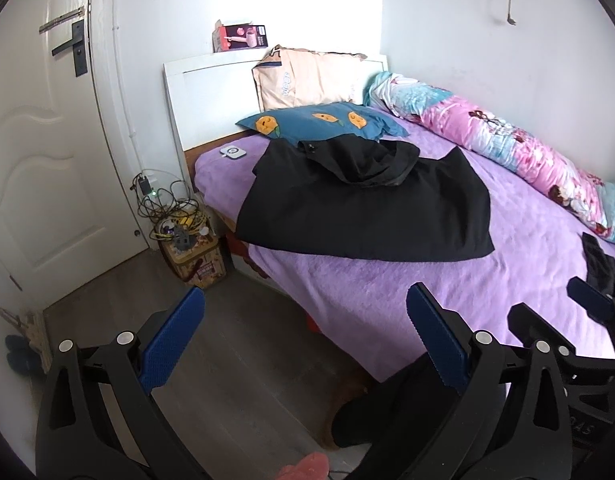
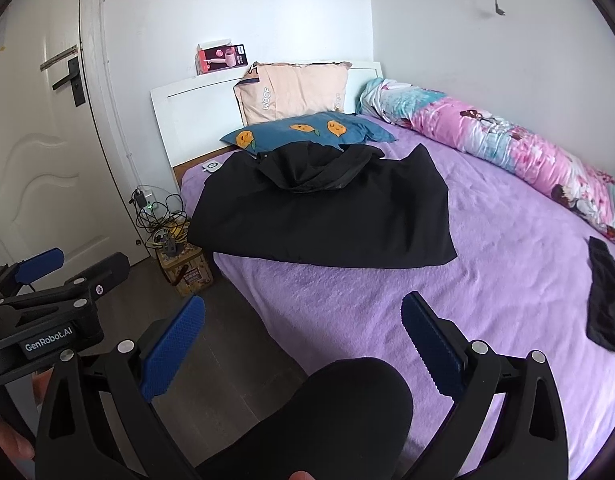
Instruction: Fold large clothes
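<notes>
A large black garment (image 1: 363,208) lies partly folded on the purple bed (image 1: 387,292), its hood bunched on top near the pillows; it also shows in the right wrist view (image 2: 323,216). My left gripper (image 1: 305,308) is open and empty, held over the floor and the bed's near edge, well short of the garment. My right gripper (image 2: 303,312) is open and empty, held over the bed's near edge. The right gripper also shows at the right of the left wrist view (image 1: 555,312). A second dark garment (image 2: 607,304) lies crumpled at the bed's right.
A blue lemon pillow (image 1: 323,122) and a peach pillow (image 1: 307,80) lie at the white headboard (image 1: 203,92). A rolled pink quilt (image 1: 507,148) runs along the wall. A box with tangled cables (image 1: 187,240) stands beside the bed. A white door (image 1: 39,140) is at left.
</notes>
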Motion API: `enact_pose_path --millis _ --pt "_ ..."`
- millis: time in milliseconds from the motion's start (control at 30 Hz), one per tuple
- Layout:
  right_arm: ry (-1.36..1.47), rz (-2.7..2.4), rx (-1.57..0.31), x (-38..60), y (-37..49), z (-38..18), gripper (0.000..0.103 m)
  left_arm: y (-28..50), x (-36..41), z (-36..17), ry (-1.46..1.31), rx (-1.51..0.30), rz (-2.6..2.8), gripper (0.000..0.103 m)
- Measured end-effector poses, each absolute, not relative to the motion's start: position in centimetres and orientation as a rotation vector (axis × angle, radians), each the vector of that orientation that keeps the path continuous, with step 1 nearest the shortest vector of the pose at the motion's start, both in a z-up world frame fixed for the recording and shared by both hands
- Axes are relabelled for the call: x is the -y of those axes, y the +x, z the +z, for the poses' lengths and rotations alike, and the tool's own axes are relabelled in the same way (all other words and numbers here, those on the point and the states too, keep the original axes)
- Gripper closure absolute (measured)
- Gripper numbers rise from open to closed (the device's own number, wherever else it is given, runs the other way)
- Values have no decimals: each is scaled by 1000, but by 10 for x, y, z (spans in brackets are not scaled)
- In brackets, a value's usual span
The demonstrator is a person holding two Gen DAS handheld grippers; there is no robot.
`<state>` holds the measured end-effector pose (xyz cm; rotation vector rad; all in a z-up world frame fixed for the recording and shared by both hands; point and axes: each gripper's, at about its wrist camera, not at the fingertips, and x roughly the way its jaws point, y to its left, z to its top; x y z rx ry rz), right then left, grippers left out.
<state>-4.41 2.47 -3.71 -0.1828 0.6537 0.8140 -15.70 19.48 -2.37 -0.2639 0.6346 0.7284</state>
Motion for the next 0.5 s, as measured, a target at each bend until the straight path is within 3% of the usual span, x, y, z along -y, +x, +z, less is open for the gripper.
enact_pose_path --millis 500 --pt "-173 818 -670 -25 -41 -41 6 -158 -196 -22 -259 -634 723 6"
